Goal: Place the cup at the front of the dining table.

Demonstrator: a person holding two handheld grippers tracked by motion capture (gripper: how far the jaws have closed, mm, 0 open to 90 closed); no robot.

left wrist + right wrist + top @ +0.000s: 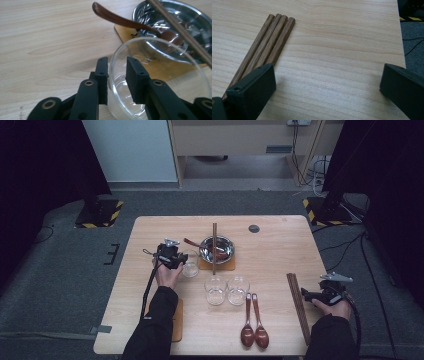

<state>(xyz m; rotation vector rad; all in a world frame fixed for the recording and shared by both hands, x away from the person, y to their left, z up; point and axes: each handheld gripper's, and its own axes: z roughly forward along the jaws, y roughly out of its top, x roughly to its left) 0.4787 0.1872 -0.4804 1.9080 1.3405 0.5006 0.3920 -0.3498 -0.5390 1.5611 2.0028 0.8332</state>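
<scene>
Glass tipping risk beside the bowl.
Table [150, 245] holding everything; left gripper [117, 75] straddling the glass [160, 82] wall, jaws slack (rim could snag and topple). Right gripper [327, 85] gaping, idling by chopsticks [269, 45].

No text, label, brand, number or sign can be read anywhere in these pictures.
</scene>
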